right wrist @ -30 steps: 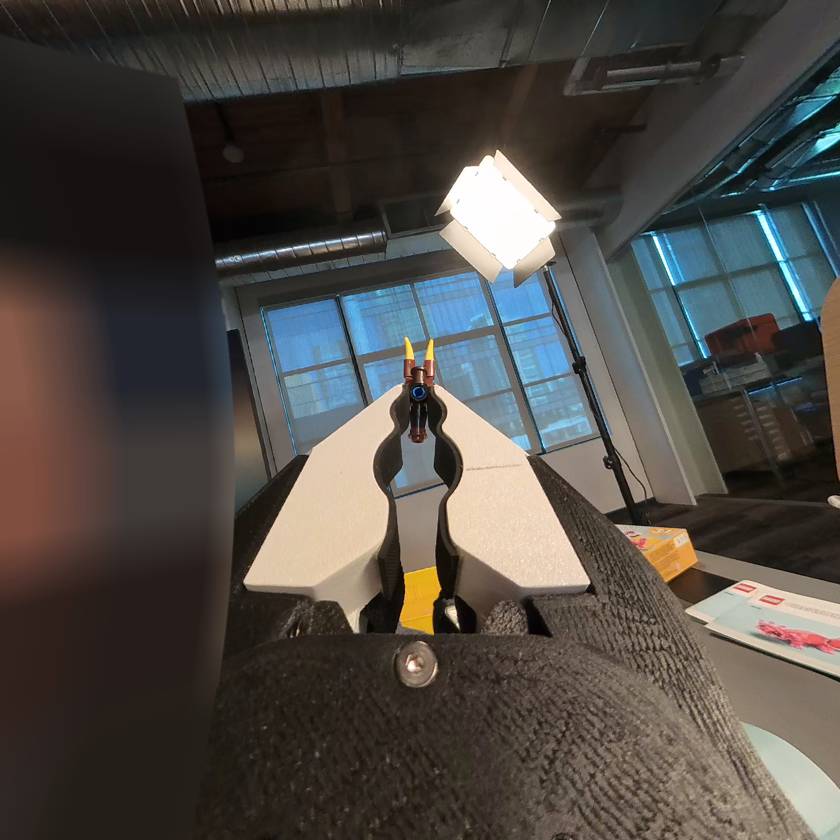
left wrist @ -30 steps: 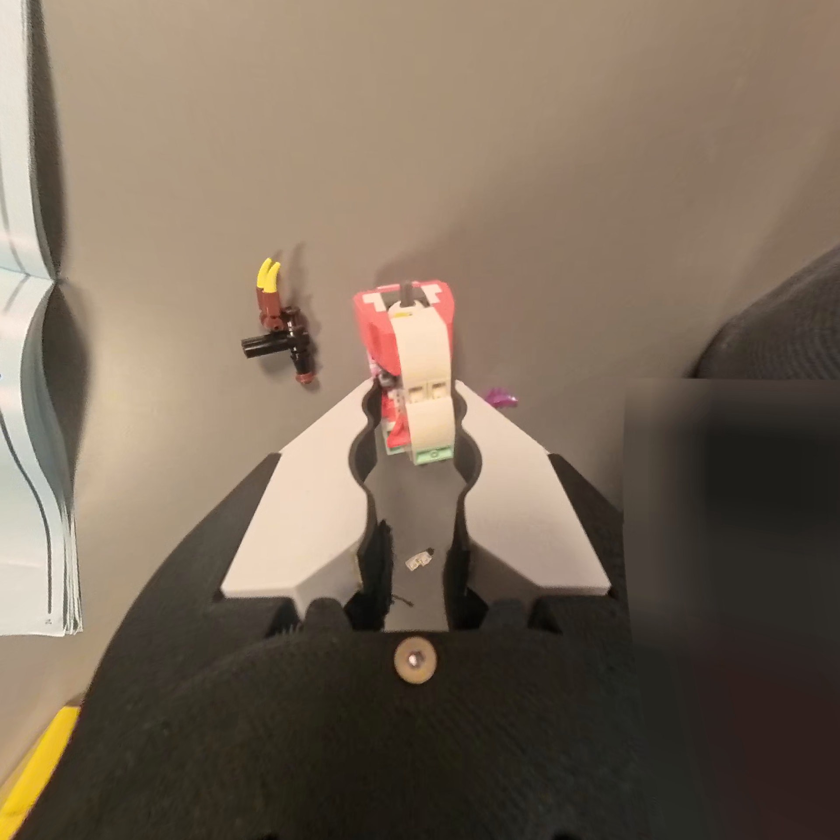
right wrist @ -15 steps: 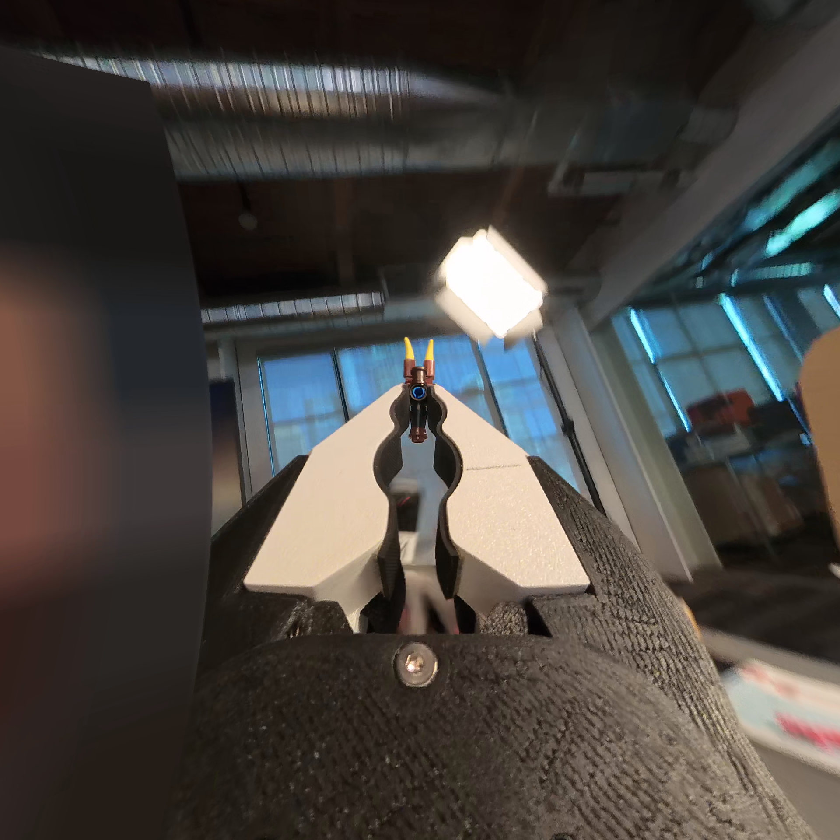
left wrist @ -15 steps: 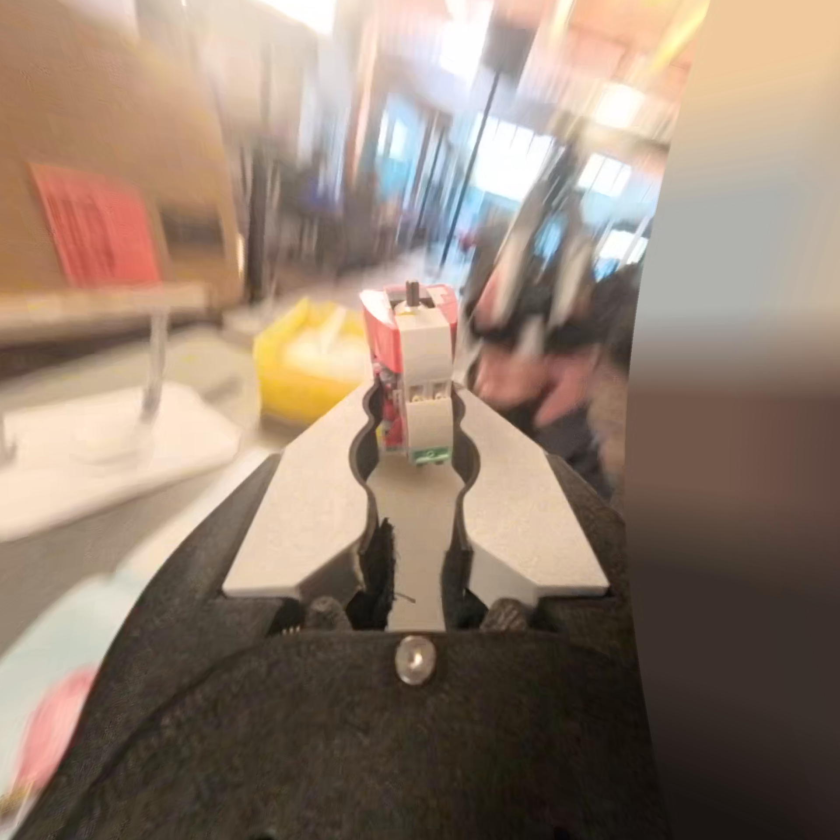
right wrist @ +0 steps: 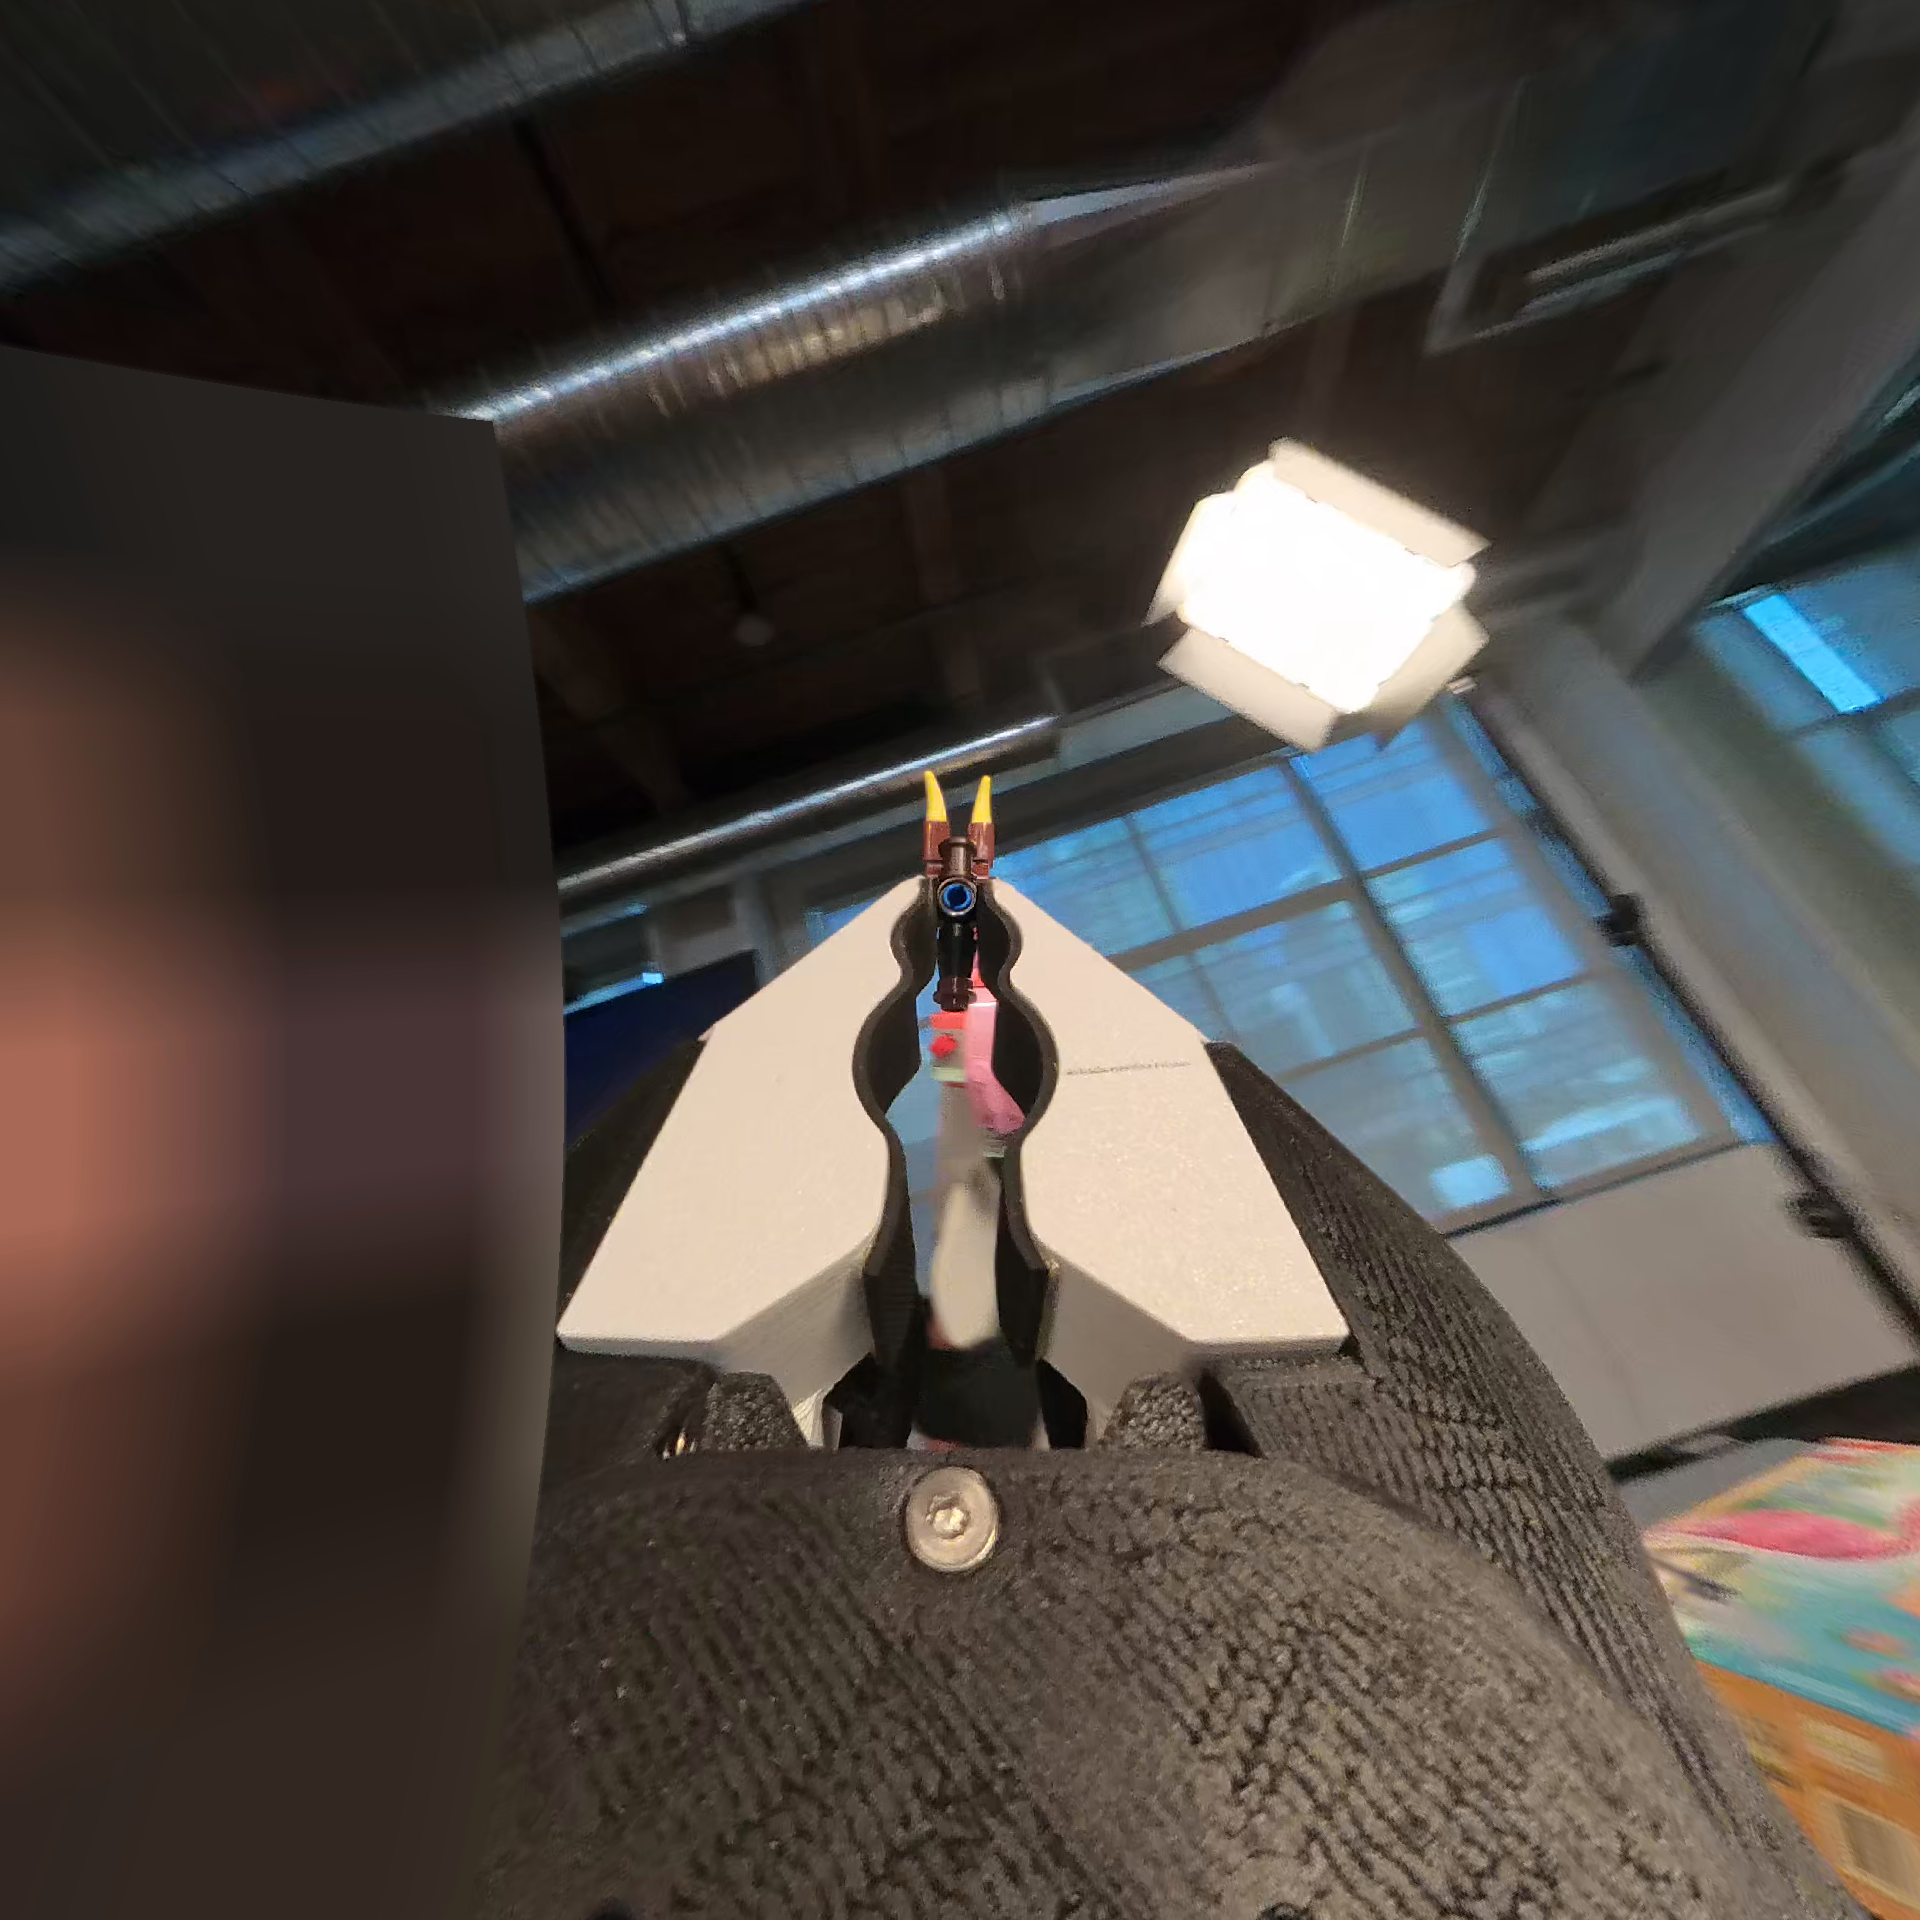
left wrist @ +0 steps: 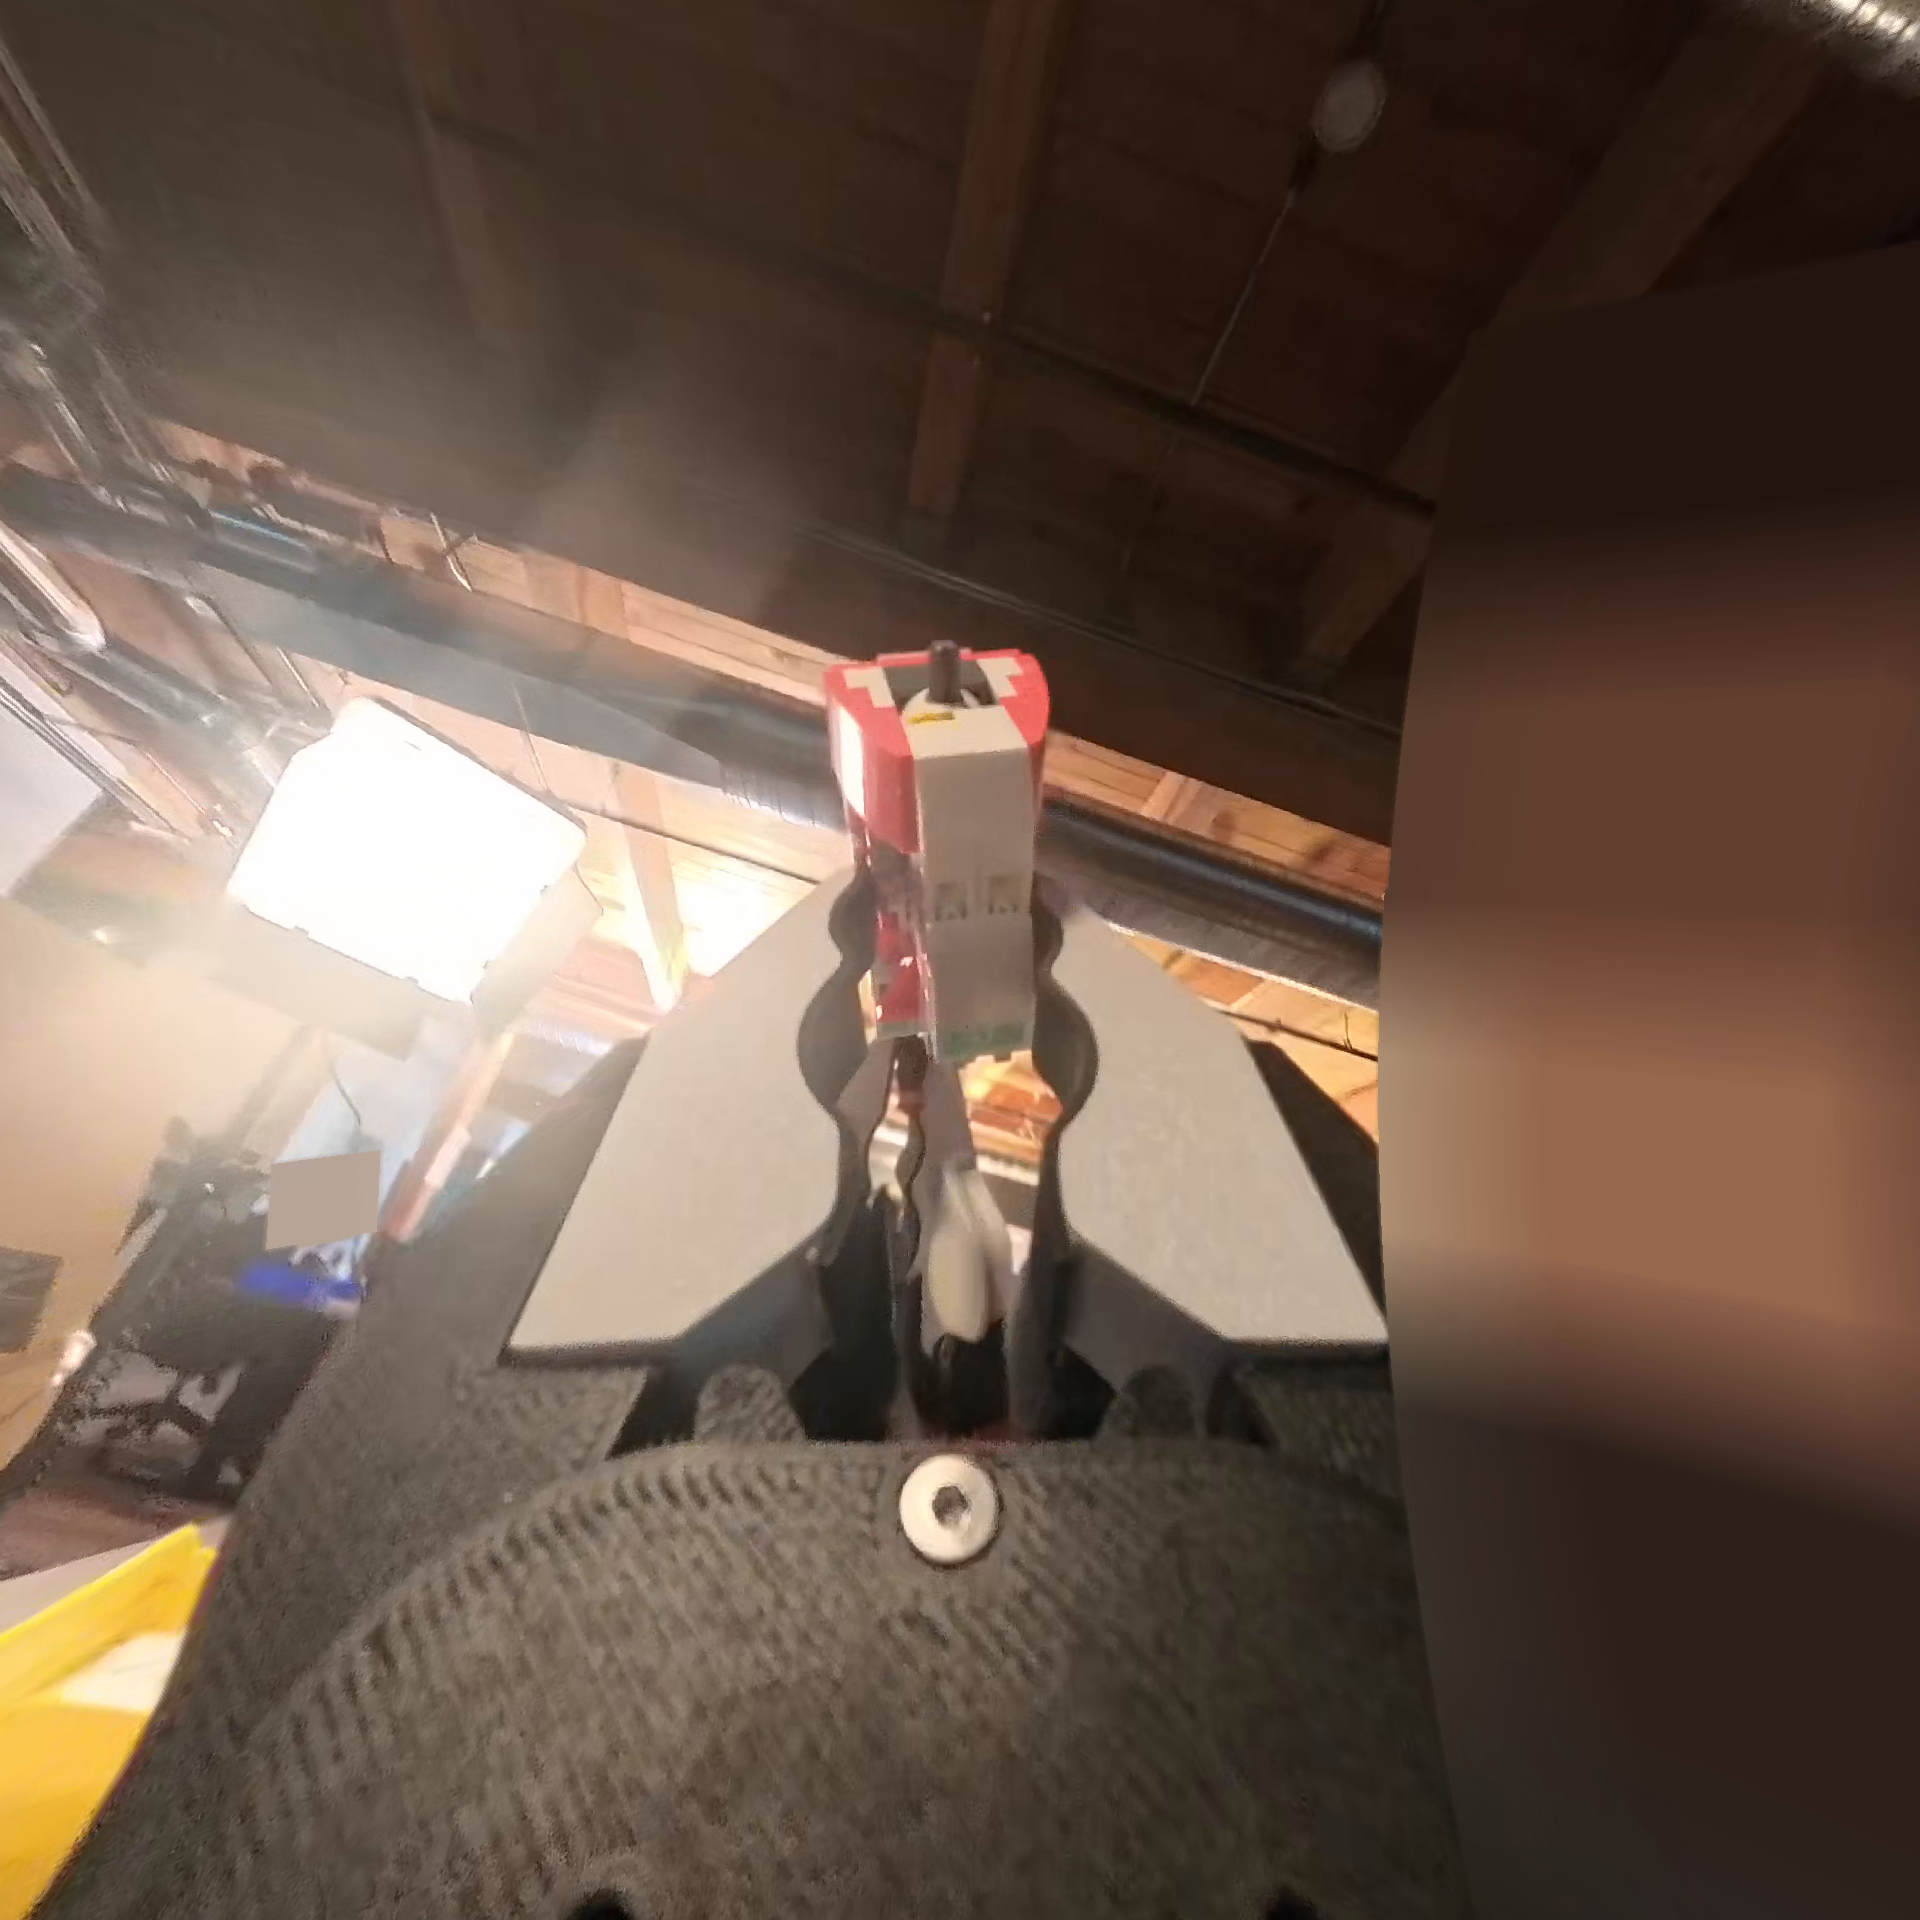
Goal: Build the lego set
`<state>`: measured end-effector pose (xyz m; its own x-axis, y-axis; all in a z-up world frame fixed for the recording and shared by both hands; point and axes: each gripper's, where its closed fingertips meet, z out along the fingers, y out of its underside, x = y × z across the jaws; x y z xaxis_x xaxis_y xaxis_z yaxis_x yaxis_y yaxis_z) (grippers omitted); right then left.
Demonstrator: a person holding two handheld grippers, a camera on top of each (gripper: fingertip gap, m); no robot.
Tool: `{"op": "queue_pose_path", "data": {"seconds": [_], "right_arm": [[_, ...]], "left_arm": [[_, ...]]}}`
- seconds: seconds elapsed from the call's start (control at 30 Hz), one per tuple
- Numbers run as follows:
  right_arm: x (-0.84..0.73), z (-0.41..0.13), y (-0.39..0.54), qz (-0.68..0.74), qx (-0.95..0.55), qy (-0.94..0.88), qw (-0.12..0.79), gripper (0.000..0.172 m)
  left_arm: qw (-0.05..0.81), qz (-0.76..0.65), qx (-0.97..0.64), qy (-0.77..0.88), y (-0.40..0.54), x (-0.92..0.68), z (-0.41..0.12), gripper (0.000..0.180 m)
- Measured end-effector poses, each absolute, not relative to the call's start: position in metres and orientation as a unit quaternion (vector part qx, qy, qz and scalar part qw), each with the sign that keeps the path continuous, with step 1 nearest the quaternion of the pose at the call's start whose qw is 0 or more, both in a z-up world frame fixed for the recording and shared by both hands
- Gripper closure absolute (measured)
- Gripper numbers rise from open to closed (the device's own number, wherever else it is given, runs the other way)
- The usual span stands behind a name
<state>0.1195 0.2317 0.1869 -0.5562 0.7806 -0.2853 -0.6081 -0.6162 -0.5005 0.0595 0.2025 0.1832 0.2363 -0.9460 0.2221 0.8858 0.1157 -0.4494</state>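
The left gripper (left wrist: 940, 935) is raised toward the dark wooden ceiling and pinches 1 red-and-white plastic brick-built block with a short black peg on top (left wrist: 935, 821), its 2 grey fingers (left wrist: 727, 1122) pressing against the block's lower half while the upper half stands clear above the tips; to its left hangs 1 bright square studio light panel (left wrist: 405, 842), and 1 yellow bin corner (left wrist: 73, 1704) shows at the bottom left. The right gripper (right wrist: 956, 904), nearly pressed together, pinches 1 small black-and-brown plastic brick piece with 2 yellow horns (right wrist: 956, 883) at the very tips, the horns poking out above. Through its gap, the red, pink and white block shows blurred just beyond, so both pieces are lifted and close to each other but apart, not yet joined. 1 light panel (right wrist: 1320, 603) glows at the upper right
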Motion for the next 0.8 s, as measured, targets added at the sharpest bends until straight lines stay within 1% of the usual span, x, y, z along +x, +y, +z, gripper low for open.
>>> {"op": "queue_pose_path", "data": {"seconds": [0.1,0.2,0.33,0.43,0.8], "right_arm": [[0.117,0.184,0.232,0.858,-0.246,-0.177,0.414,0.166],[0.107,0.182,0.216,0.846,-0.251,-0.211,0.42,0.166],[0.097,0.186,0.194,0.814,-0.245,-0.243,0.467,0.166],[0.098,0.19,0.189,0.808,-0.237,-0.24,0.482,0.166],[0.101,0.193,0.183,0.817,-0.222,-0.246,0.472,0.166]], "left_arm": [[0.767,-0.598,-0.227,0.038,0.196,0.05,0.186,0.155],[0.773,-0.595,-0.218,0.037,0.19,0.05,0.189,0.155],[0.796,-0.567,-0.21,0.031,0.183,0.049,0.192,0.155],[0.802,-0.559,-0.207,0.039,0.179,0.051,0.194,0.155],[0.82,-0.529,-0.209,0.071,0.17,0.062,0.198,0.155]]}}
